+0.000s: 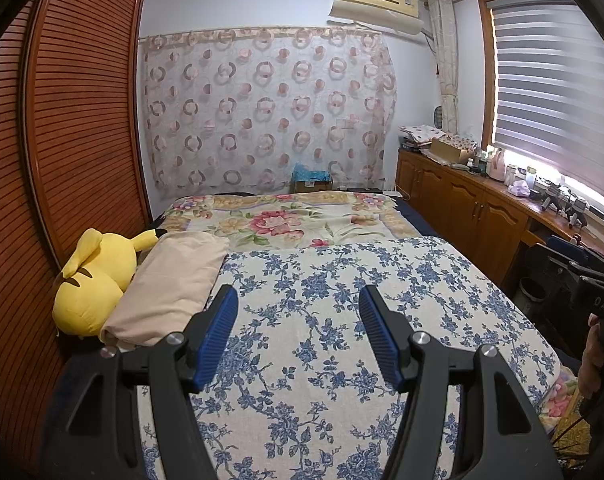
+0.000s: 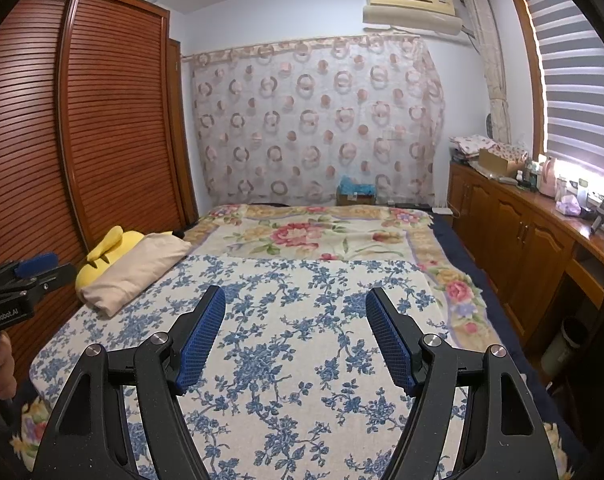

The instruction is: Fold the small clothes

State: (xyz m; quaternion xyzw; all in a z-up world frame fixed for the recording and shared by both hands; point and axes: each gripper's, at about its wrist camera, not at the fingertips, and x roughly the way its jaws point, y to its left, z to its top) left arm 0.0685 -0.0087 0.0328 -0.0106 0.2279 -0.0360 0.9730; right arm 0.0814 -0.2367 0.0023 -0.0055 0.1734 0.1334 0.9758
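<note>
One folded beige cloth lies at the left edge of the bed, leaning on a yellow plush toy beside the wardrobe, while the left gripper and right gripper hover over the blue-flowered cover, both wide open and empty.

Both wrist cameras sit low and close over the blue-flowered cream bedspread, facing the circle-patterned sheer curtain beyond their jaws. Both share the yellow plush toy, left of the jaws.
</note>
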